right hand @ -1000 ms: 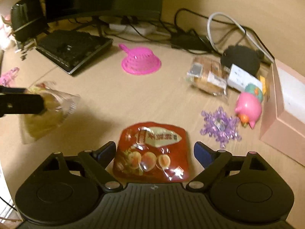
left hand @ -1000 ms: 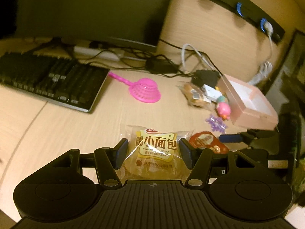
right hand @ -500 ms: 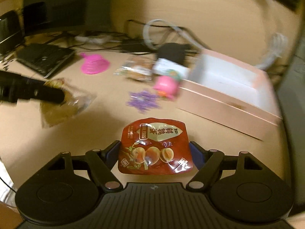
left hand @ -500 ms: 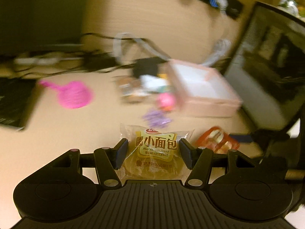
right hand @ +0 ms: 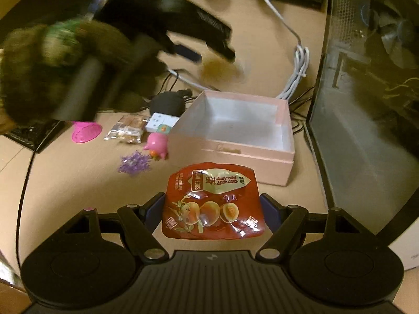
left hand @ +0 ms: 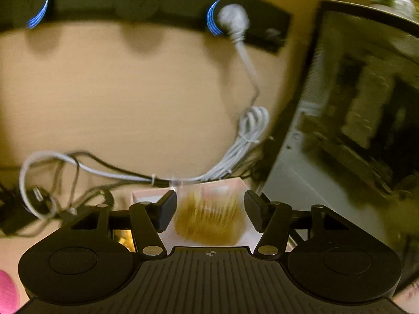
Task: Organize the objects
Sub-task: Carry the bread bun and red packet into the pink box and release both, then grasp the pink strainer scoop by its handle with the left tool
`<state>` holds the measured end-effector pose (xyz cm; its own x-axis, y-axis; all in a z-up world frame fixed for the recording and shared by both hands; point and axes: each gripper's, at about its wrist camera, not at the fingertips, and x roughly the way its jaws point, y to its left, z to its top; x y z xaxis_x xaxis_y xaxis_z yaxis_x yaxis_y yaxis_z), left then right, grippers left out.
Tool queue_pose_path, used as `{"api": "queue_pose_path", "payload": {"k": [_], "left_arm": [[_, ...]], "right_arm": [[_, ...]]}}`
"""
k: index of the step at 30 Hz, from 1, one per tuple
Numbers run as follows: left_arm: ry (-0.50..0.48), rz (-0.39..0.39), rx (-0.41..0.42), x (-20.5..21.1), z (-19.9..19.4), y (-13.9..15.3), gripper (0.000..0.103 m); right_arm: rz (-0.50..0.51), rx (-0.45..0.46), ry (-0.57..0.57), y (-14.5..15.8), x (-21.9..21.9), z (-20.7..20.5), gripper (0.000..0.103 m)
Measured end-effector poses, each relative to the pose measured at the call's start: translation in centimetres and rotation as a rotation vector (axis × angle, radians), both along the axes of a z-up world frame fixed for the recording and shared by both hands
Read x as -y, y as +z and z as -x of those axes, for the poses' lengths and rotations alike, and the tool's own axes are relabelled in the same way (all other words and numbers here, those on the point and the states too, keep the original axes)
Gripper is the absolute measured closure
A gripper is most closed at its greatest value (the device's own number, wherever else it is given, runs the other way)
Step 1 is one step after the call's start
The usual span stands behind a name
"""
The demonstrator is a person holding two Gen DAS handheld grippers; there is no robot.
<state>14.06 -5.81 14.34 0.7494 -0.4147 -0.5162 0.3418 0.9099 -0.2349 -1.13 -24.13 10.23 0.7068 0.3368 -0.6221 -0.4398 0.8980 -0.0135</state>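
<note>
My left gripper [left hand: 209, 206] has its jaws spread wide, and the yellow mini-bread packet [left hand: 209, 217], blurred, is between and below them over the pink box [left hand: 149, 196]. In the right wrist view the left gripper [right hand: 209, 52] hovers high above the open pink box [right hand: 235, 130], with the blurred bread packet [right hand: 217, 70] just under its tips. My right gripper [right hand: 213, 209] is shut on the red quail-egg packet [right hand: 212, 201], held in front of the box.
On the desk left of the box lie a pink pig toy [right hand: 157, 144], a purple snowflake [right hand: 134, 162], a pink strainer [right hand: 86, 132], a biscuit packet [right hand: 128, 130] and a white adapter [right hand: 162, 120]. A glass-sided PC case [right hand: 366, 104] stands right. Cables [left hand: 235, 157] run behind.
My left gripper swung right and up over the pink box and its jaws opened; the bread packet is loose. My right gripper carried the red packet closer to the box.
</note>
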Motion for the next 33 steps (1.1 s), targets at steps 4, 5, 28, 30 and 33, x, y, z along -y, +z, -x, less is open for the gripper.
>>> {"api": "queue_pose_path", "payload": {"k": [4,5,28,30,33], "left_arm": [[0.076,0.076,0.021,-0.9,-0.1,-1.1,0.041],[0.081,0.071,0.027,-1.2,0.2,-1.1,0.041],[0.379,-0.098,-0.104,-21.1,14.5,-7.4,0.041],[0.420,-0.116,-0.086,-22.6,12.9,-7.1,0.041],[0.488,-0.124,-0.068,-24.3,10.1,-6.8,0.041]], "right_arm": [[-0.040,-0.025,-0.032,-0.1,1.5,-1.0,0.026],[-0.037,-0.018,-0.034,-0.1,1.7,-1.3,0.026],[-0.041,0.010,-0.086,1.4,-3.4,-12.5,0.004],[-0.040,0.001,-0.071,1.0,-3.6,-10.5,0.004],[-0.046,-0.024,-0.051,0.6,-4.1,-8.4,0.004]]}}
